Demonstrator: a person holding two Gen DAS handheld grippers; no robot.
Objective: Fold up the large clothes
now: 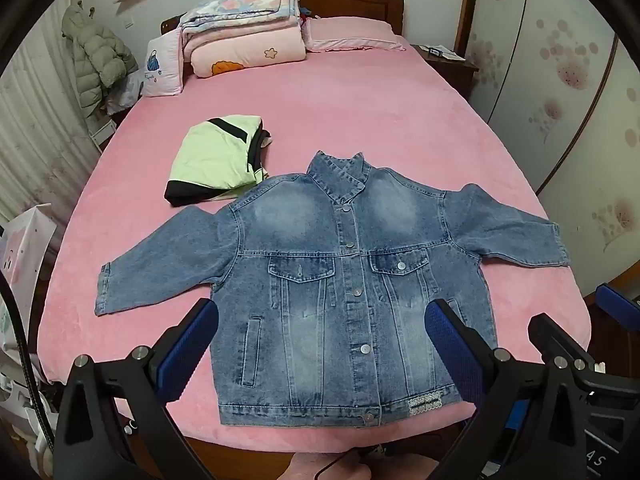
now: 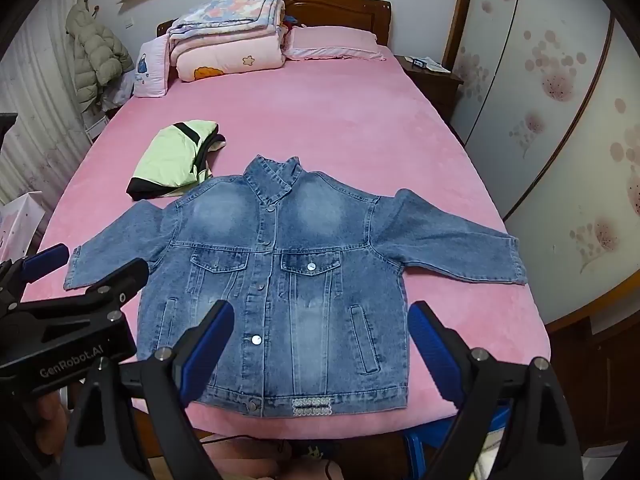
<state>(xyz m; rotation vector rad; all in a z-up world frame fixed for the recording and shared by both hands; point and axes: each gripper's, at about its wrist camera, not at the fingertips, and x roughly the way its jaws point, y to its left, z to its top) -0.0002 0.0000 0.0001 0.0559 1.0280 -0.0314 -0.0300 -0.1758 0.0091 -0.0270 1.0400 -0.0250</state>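
A blue denim jacket (image 1: 332, 280) lies flat and buttoned, front up, on the pink bed (image 1: 360, 120), both sleeves spread out to the sides, hem at the near edge. It also shows in the right wrist view (image 2: 288, 276). My left gripper (image 1: 320, 344) is open and empty, held above the jacket's lower part. My right gripper (image 2: 320, 344) is open and empty, held above the hem area. The right gripper shows at the right edge of the left wrist view (image 1: 580, 328); the left gripper shows at the left of the right wrist view (image 2: 84, 272).
A folded light green and black garment (image 1: 220, 160) lies on the bed beyond the jacket's left shoulder. Folded quilts (image 1: 244, 28) and pillows (image 1: 352, 34) are stacked at the headboard. A nightstand (image 1: 448, 60) and wardrobe (image 1: 560, 80) stand on the right, curtains and a hanging coat (image 1: 100, 60) on the left.
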